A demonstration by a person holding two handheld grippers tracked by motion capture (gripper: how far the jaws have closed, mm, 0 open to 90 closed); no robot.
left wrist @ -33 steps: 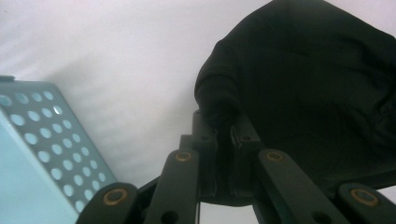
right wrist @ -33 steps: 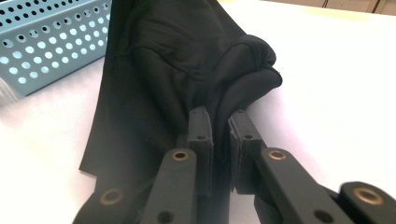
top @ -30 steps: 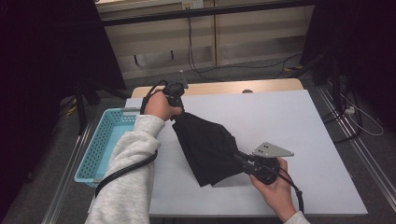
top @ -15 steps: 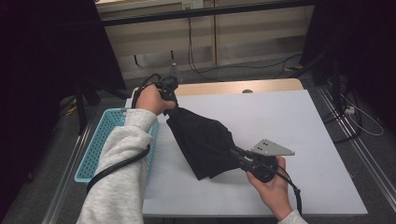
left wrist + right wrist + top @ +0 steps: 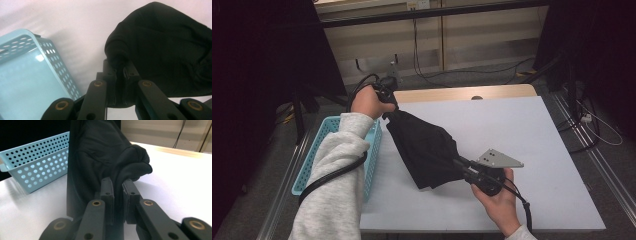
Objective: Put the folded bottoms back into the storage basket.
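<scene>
Left gripper: jaws pinched tight on one end of the black cloth, raised over the table's far-left corner. Right gripper: clamped on the cloth's opposite end, near the front edge. Cloth stretched between them, sagging onto the table. Left gripper view adds the light-blue perforated basket's bare interior.

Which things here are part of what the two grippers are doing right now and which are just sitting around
In use:
black cloth, pinched at both ends
left gripper, shut on its far end
right gripper, shut on its near end

Lying about:
blue basket, beside the white table, nothing visible in it
cables on the floor beyond
</scene>
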